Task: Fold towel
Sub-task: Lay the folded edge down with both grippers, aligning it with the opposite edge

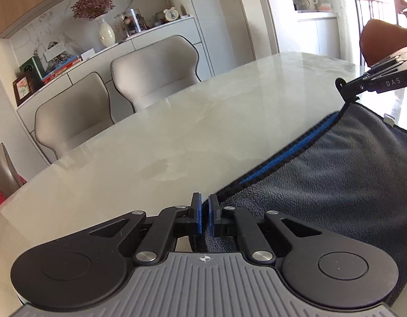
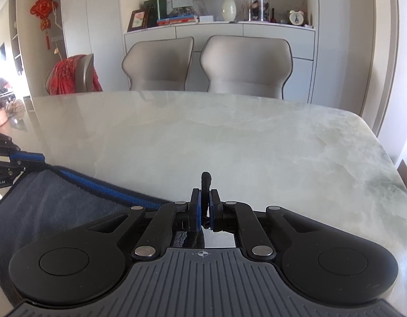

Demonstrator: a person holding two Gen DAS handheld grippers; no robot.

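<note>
A grey towel [image 1: 335, 174] with a blue and black edge stripe hangs stretched between my two grippers above the marble table [image 1: 177, 121]. My left gripper [image 1: 205, 211] is shut on one corner of it. My right gripper [image 2: 205, 206] is shut on the other corner, with the towel's black hanging loop [image 2: 206, 181] sticking up between the pads. The towel [image 2: 52, 206] runs off to the left in the right wrist view. The right gripper also shows at the right edge of the left wrist view [image 1: 346, 89], and the left gripper at the left edge of the right wrist view [image 2: 7, 163].
Two beige chairs [image 2: 208, 66] stand at the table's far side before a white sideboard [image 2: 219, 31] with a vase, books and a clock. A chair with a red cloth [image 2: 71, 74] is at the left. An orange chair [image 1: 383, 39] is at the right.
</note>
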